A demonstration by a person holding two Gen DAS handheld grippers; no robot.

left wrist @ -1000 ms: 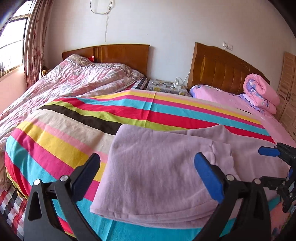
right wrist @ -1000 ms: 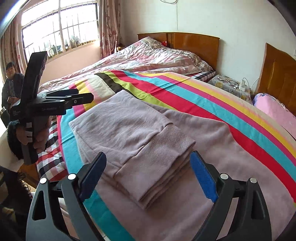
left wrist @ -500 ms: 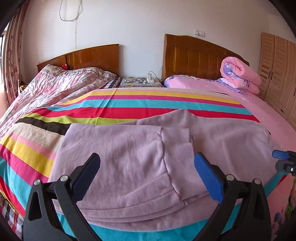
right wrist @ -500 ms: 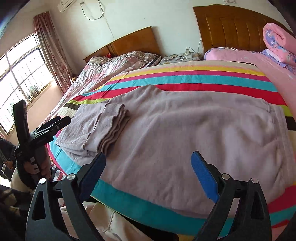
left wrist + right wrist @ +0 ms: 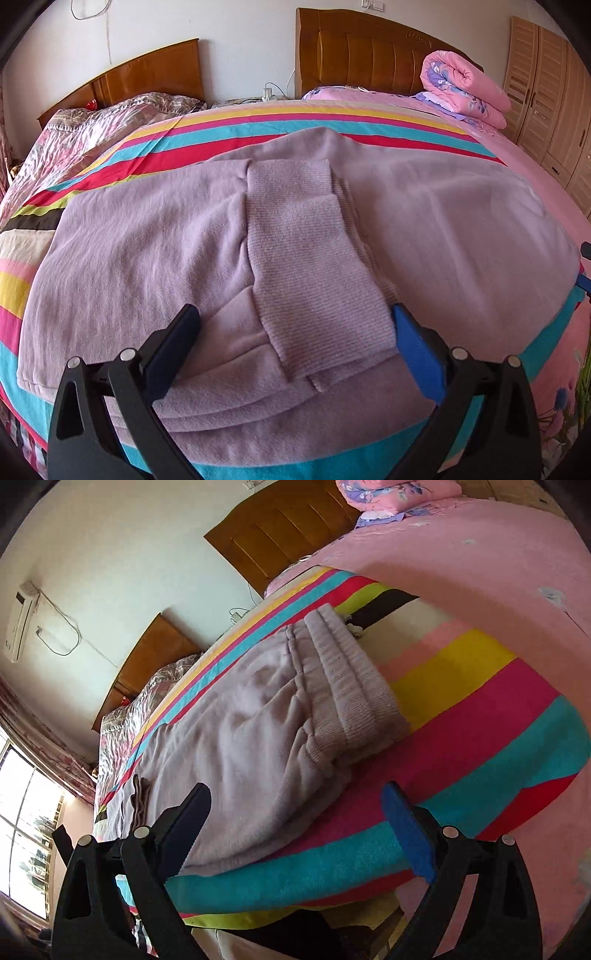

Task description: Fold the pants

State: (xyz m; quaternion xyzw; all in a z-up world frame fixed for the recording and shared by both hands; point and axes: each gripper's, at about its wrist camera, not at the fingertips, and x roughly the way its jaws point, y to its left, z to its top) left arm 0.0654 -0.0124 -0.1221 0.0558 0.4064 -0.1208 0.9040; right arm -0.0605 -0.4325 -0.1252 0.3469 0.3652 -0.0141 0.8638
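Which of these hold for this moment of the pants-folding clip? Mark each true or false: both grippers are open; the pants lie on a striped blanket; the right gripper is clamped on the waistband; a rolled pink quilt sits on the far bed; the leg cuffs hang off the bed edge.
1. Both grippers are open. True: the left gripper and the right gripper hold nothing.
2. The pants lie on a striped blanket. True.
3. The right gripper is clamped on the waistband. False: it is open, short of the fabric.
4. A rolled pink quilt sits on the far bed. True.
5. The leg cuffs hang off the bed edge. False: they are folded onto the pants.
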